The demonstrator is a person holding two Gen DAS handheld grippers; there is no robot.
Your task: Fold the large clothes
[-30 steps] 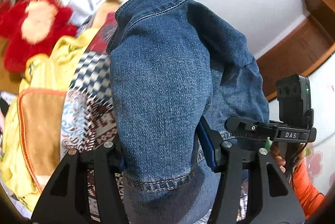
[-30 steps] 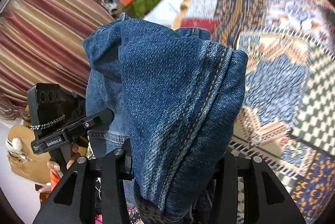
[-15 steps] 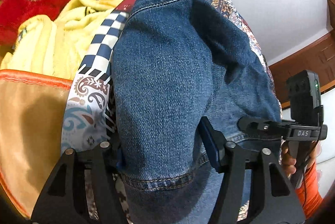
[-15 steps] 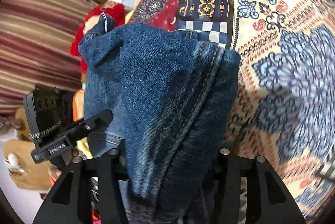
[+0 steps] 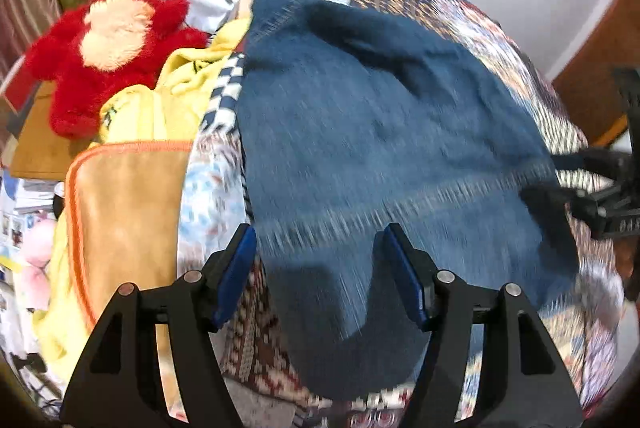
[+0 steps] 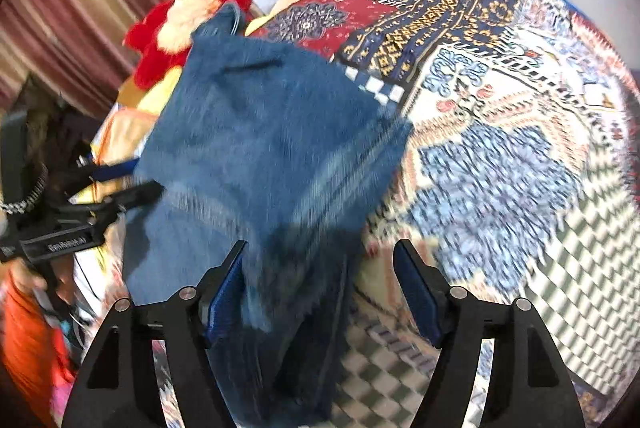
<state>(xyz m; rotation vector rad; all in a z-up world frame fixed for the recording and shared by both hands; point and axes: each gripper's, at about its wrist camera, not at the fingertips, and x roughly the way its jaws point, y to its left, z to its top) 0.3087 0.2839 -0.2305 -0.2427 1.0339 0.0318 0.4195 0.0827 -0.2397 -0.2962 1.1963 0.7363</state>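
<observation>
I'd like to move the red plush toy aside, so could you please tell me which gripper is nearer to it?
Left. The left gripper sits on the jeans' side facing the red plush toy; the right gripper is farther, across the jeans.

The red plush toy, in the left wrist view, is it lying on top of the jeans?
No, the red plush toy lies apart from the jeans, with yellow cloth between them.

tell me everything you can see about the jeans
The jeans are blue denim, blurred by motion, with a paler stitched seam band across them. They lie folded over on the patterned bedspread, their far end near the red plush toy. The near edge sits between the fingers of both the left gripper and the right gripper. The right's jaws are opening, with a clear gap beside the cloth; the left's stand apart too, not pressing it.
</observation>
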